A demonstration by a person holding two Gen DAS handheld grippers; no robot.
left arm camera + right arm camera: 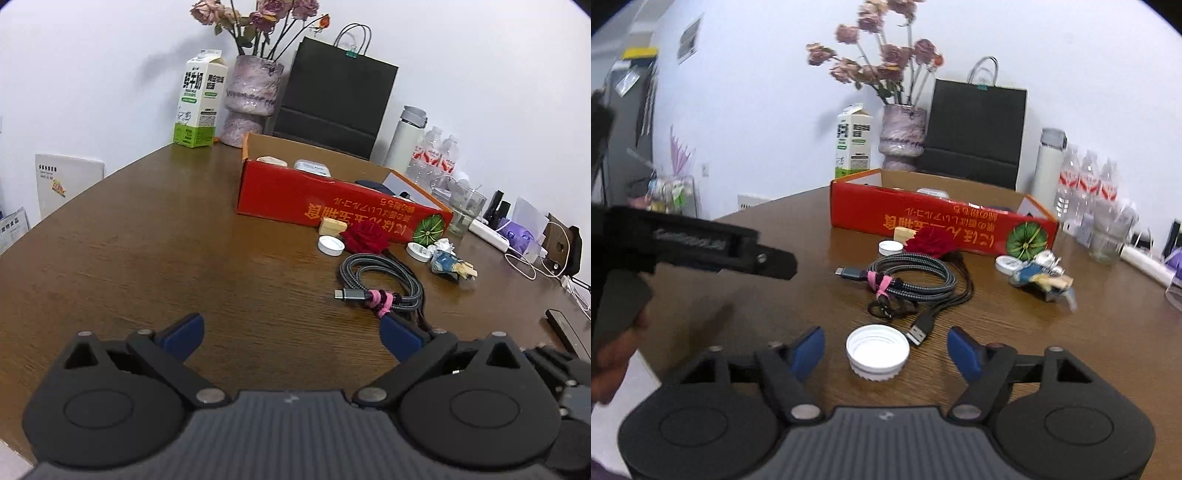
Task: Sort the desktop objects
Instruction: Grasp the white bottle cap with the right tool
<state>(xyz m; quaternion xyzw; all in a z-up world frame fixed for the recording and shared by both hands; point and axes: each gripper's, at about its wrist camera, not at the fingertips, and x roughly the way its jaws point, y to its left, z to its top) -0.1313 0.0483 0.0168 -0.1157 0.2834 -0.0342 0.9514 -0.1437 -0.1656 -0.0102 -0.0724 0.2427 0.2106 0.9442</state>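
Brown wooden desk (1052, 350): the right gripper (885, 350), pads apart, brackets a white bottle cap (877, 351) at the near edge. Light, rigid, probably slippery plastic, best pinched across its ribbed rim. Left gripper (291, 338) gapes empty.

Both wrist views sit low over the wooden table (147, 240), angled down toward the far wall. Shared: red box (332, 203), coiled cable (916, 277); right view nearer.
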